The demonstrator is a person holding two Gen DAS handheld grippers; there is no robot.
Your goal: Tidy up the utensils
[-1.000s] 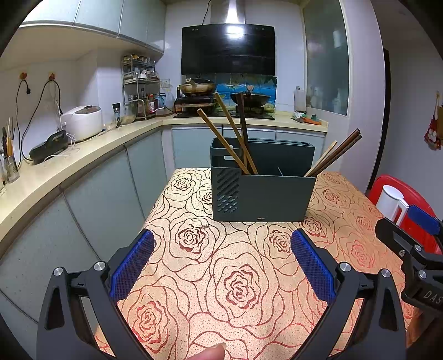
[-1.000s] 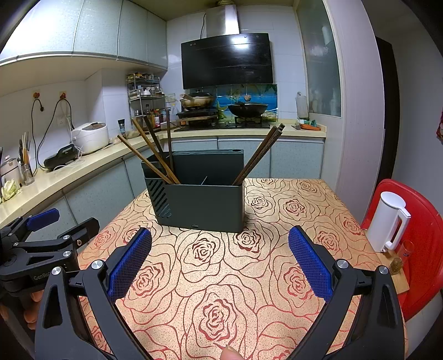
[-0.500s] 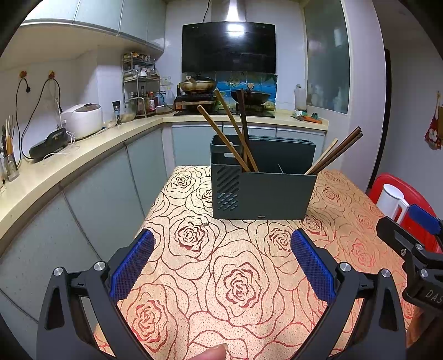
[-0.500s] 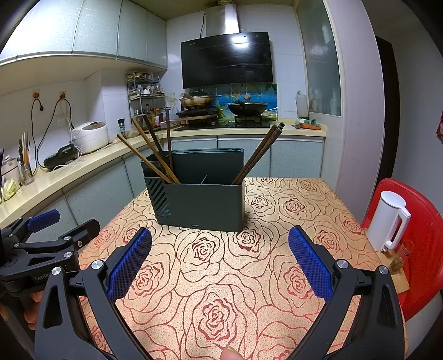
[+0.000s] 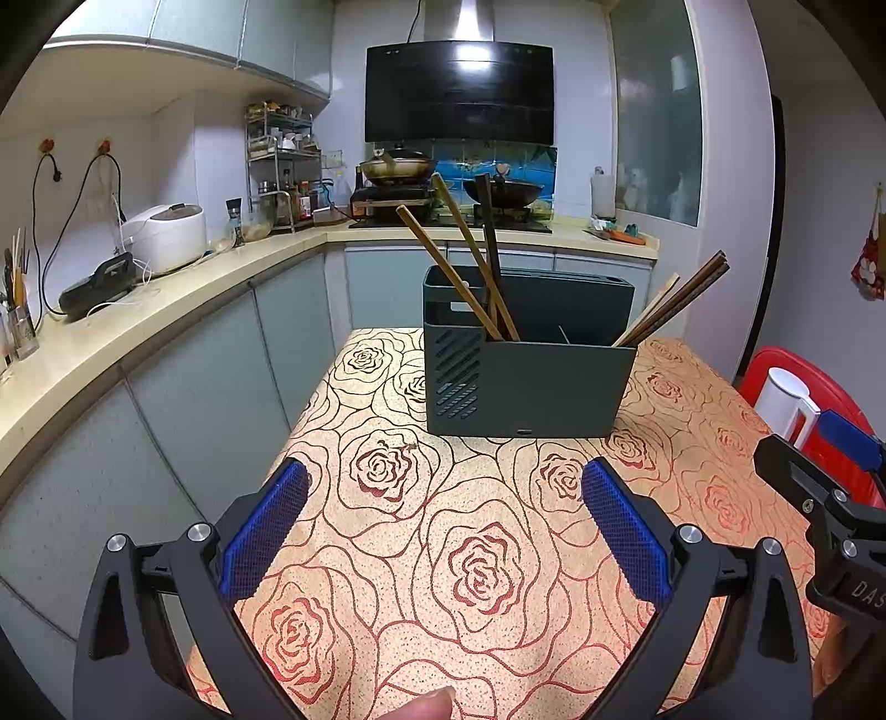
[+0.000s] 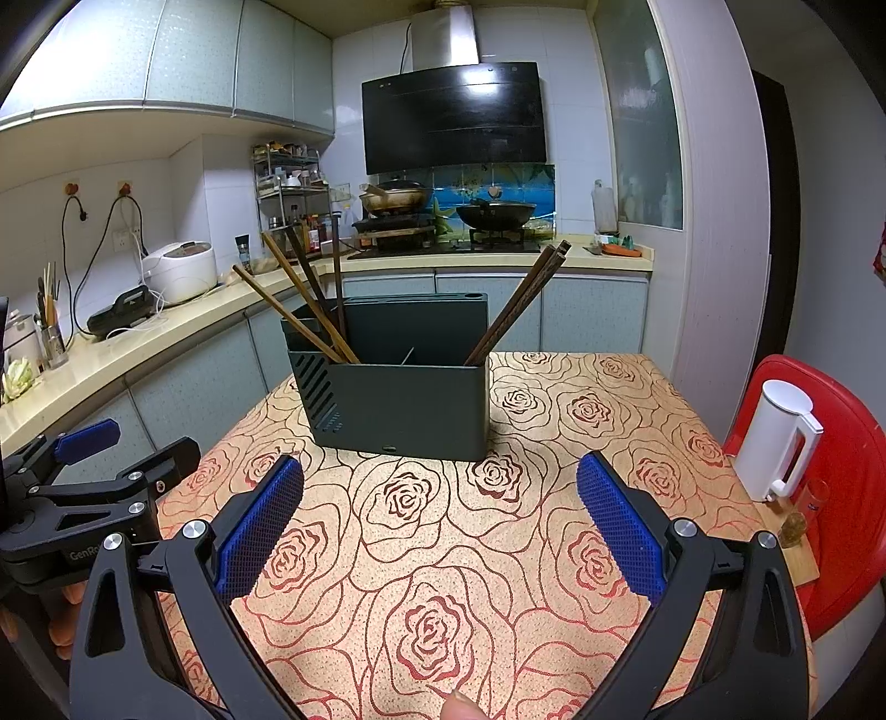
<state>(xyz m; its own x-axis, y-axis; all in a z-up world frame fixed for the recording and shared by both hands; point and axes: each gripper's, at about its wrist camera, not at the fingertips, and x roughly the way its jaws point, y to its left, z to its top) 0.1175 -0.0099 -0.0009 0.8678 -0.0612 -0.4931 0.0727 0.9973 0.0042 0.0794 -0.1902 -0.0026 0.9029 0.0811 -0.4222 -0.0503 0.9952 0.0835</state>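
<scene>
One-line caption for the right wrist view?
Open right tongs hover over the rose-patterned table, facing a dark utensil holder with chopsticks leaning at both ends.

**The kitchen around me**

I am at a table (image 5: 470, 554) with a rose-patterned cloth. Far ahead of me is a black hood (image 5: 459, 91) on the wall, shiny with light. Under it two pans (image 6: 396, 196) sit on the stove. A long pale counter (image 5: 138, 310) runs along my left side with grey-green cupboards (image 5: 210, 387) below and more cupboards (image 6: 166, 52) up high. A white rice cooker (image 5: 163, 235) sits on the counter, near cords plugged into the wall. To my right is a red chair (image 6: 853, 498) with a white kettle (image 6: 775, 437) in front of it.
</scene>
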